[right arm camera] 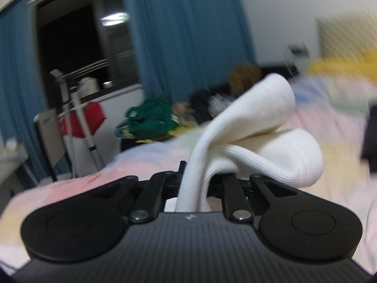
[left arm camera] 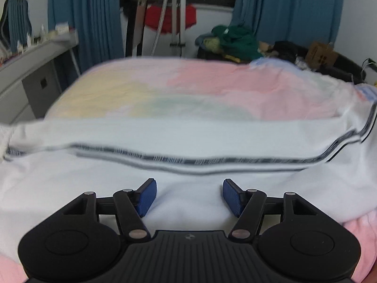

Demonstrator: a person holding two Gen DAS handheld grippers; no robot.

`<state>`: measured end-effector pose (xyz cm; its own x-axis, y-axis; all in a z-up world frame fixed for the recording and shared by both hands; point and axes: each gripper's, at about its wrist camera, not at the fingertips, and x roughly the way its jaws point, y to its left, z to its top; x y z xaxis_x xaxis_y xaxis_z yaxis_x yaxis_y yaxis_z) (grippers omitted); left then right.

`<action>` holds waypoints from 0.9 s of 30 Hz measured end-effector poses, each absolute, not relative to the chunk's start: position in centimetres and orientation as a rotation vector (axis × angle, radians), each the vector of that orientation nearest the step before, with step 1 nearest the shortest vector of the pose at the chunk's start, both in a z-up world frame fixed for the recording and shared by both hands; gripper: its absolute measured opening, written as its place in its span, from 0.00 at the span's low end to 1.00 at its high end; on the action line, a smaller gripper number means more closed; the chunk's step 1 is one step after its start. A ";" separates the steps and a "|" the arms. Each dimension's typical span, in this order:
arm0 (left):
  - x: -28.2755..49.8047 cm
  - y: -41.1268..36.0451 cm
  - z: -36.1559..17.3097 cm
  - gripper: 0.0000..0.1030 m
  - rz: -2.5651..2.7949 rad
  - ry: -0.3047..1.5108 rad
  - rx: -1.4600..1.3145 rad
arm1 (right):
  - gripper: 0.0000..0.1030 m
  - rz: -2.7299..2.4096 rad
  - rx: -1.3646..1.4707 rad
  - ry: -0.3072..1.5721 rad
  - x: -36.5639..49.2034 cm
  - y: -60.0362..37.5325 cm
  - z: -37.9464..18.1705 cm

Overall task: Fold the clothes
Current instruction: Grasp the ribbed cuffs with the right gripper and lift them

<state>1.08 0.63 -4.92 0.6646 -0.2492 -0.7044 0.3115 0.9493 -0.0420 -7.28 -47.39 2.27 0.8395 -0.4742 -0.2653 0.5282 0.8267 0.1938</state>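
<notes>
A white garment (left arm camera: 188, 139) with a dark striped band (left arm camera: 179, 159) lies spread across the bed. My left gripper (left arm camera: 189, 197) is open just above its near part, blue pads (left arm camera: 147, 199) apart with cloth between and under them. In the right wrist view my right gripper (right arm camera: 202, 176) is shut on a bunched ribbed white part of the garment (right arm camera: 266, 127), lifted above the bed; the fingertips are hidden by the cloth.
The bed has a pastel pink, yellow and green sheet (left arm camera: 212, 87). A pile of green clothes (left arm camera: 235, 40) sits beyond its far edge. A grey desk (left arm camera: 30, 70) stands at the left. Blue curtains (left arm camera: 89, 18) and a rack with a red item (left arm camera: 169, 18) are behind.
</notes>
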 end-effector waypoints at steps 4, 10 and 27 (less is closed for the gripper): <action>1.1 2.6 -5.5 0.63 -0.321 0.813 0.032 | 0.12 -0.418 0.087 0.200 -5.5 -41.2 4.7; 0.5 6.6 -3.0 0.63 -0.293 0.782 -0.097 | 0.12 -0.179 -0.085 0.268 -3.3 -29.9 3.6; -1.6 9.7 2.3 0.65 -0.373 0.600 -0.315 | 0.12 0.107 -0.382 0.427 -4.2 -16.6 -6.0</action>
<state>-1.58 9.73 2.28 0.7624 -0.4269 -0.4863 0.2472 0.8867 -0.3908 -4.22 -16.56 -6.03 0.9060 0.0215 -0.4227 -0.1799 0.9236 -0.3385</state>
